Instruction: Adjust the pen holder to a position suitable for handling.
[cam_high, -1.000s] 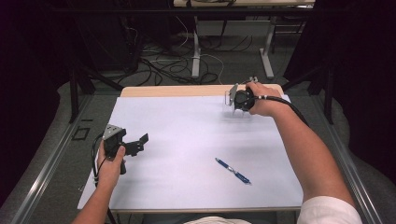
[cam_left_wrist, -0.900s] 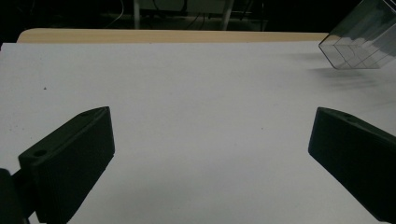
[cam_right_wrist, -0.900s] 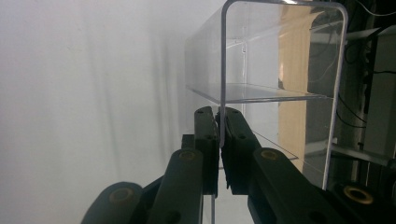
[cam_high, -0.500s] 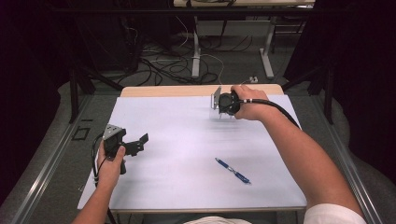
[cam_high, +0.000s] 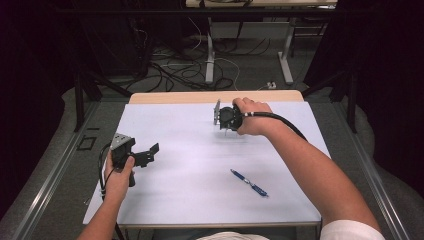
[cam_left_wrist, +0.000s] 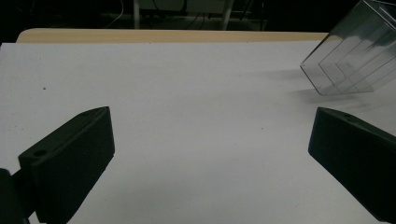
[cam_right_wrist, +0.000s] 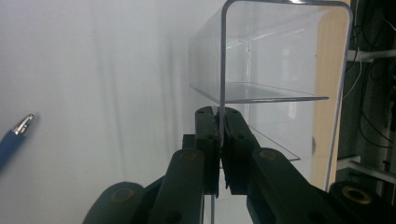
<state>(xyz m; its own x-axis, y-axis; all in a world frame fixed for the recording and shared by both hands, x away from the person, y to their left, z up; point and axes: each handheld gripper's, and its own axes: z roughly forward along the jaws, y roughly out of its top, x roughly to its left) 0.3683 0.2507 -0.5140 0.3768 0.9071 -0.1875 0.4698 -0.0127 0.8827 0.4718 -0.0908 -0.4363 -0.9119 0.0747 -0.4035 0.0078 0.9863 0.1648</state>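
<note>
While the right gripper (cam_right_wrist: 218, 140) pinches one thin wall of the clear plastic box (cam_right_wrist: 275, 93), the box hangs tilted above the far part of the bench (cam_high: 200, 200), and this is where the risk is. The two fingers (cam_right_wrist: 206, 140) are clenched on only the edge of the wall, with the rest of the box reaching out past them. The plastic is smooth and stiff, so I judge that the box can turn or slide between the pads if the hand swings quickly, and then it would fall on the white sheet or over the far wooden edge.

From the left gripper view the box (cam_left_wrist: 355, 51) floats with one corner low, just above its own shadow. If it goes down at this angle, the corner may hit first and the box may tip over.

The left gripper (cam_high: 146, 154) is held near the left side of the bench with its fingers released and wide apart, grasping nothing, well apart from the box, so it cannot catch it.

The blue pen (cam_high: 249, 183) lies alone near the right front. I judge that the forearm above it could knock it.
</note>
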